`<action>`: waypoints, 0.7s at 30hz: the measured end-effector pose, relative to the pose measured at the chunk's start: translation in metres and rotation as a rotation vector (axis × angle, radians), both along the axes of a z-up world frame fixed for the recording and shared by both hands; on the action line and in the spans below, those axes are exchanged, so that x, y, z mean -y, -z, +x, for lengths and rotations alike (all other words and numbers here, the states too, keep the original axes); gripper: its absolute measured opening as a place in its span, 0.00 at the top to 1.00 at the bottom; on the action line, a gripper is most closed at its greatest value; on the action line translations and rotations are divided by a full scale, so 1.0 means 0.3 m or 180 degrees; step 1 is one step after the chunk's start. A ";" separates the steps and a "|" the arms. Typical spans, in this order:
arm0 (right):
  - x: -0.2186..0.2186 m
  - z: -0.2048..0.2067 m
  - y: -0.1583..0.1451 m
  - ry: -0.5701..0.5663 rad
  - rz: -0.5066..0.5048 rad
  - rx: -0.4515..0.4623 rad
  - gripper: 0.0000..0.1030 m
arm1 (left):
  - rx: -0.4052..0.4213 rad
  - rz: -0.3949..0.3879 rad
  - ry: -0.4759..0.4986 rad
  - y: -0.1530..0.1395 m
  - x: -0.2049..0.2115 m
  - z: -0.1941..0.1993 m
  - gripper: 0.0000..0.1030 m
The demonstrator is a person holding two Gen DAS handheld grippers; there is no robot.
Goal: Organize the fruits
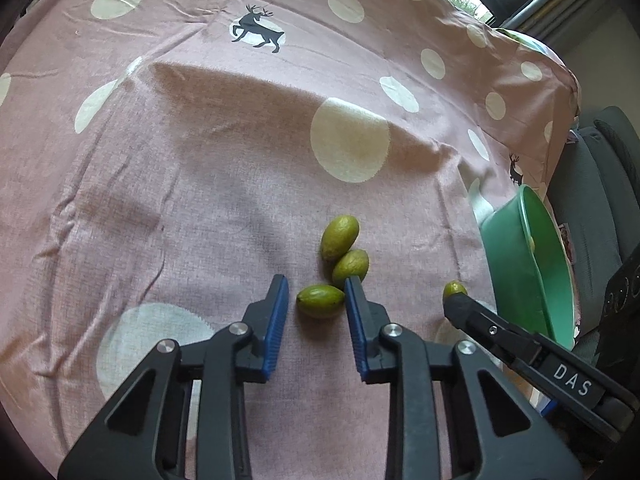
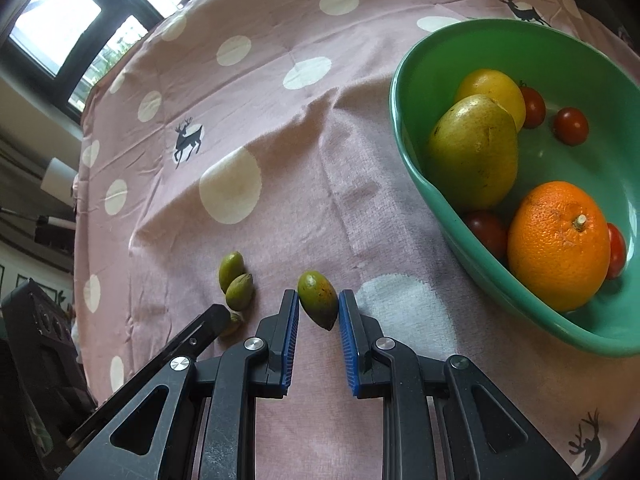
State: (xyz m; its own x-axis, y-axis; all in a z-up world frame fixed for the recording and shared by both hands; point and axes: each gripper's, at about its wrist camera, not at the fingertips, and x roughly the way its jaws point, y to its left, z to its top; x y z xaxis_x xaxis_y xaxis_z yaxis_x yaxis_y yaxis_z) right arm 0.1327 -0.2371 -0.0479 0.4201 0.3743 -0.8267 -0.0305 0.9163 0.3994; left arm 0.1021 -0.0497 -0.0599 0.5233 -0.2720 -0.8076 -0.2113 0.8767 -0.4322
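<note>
Green bowl (image 2: 404, 120) is the landmark, sitting on a pink polka-dot tablecloth (image 2: 280, 128). Inside the bowl: an orange (image 2: 560, 244), a pear (image 2: 474, 152), a yellow fruit (image 2: 494, 92) behind the pear, and several cherry tomatoes (image 2: 571, 126). So most of the fruit looks sorted already.

Left over, outside the bowl: four small green olive-like fruits on the cloth. One lone fruit (image 2: 318, 300) lies nearest the bowl, between the fingers of the right gripper (image 2: 319, 300). Jaws are apart and bracketing it; the left pad seems to touch it, the right side shows a sliver of gap, so not clamped yet as far as I can tell.

Farther from the bowl is a cluster of three. The left gripper (image 1: 316, 300) is open around the nearest one (image 1: 321, 300), with a clear gap on its left side. Two more (image 1: 340, 237) (image 1: 351, 268) lie touching each other just beyond, on the side away from the gripper.

Judgement: task is well along, roughly the last stage. Remaining: close on each small fruit and carry all four into the bowl.
</note>
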 end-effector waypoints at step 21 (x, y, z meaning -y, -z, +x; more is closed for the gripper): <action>0.029 -0.007 -0.015 0.0078 0.0011 0.0033 0.79 | 0.0058 0.0202 -0.0049 -0.029 0.017 -0.020 0.79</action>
